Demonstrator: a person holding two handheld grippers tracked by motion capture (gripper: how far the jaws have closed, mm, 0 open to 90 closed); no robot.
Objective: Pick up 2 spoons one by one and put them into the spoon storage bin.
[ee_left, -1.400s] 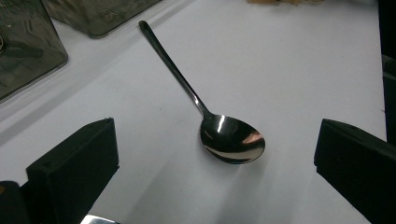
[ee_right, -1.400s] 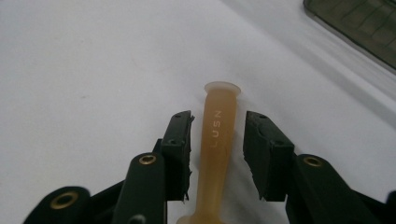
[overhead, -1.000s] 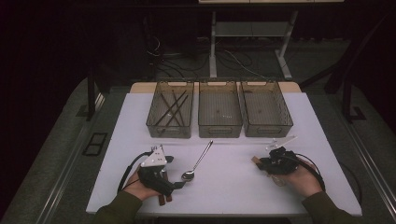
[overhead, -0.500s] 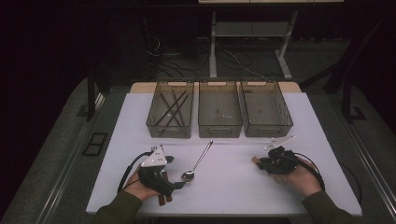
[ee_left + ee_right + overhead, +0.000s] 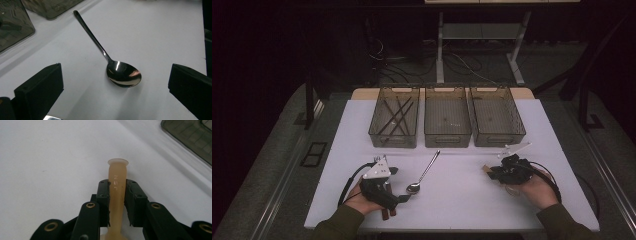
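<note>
A steel spoon (image 5: 424, 172) lies on the white table (image 5: 462, 210), bowl toward me and handle pointing at the bins. In the left gripper view the spoon's bowl (image 5: 123, 74) rests on the table just ahead of the two wide-apart jaws. My left gripper (image 5: 396, 206) is open beside the bowl and touches nothing. My right gripper (image 5: 493, 172) is shut on a tan plastic utensil handle (image 5: 118, 167) stamped with letters. The handle's flared end sticks out past the fingertips, low over the table, and its other end is hidden under the gripper (image 5: 117, 185).
Three translucent grey bins stand in a row at the back of the table. The left bin (image 5: 393, 141) holds several dark sticks. I see nothing in the middle bin (image 5: 447, 141) or the right bin (image 5: 499, 140). A cable loops from each gripper.
</note>
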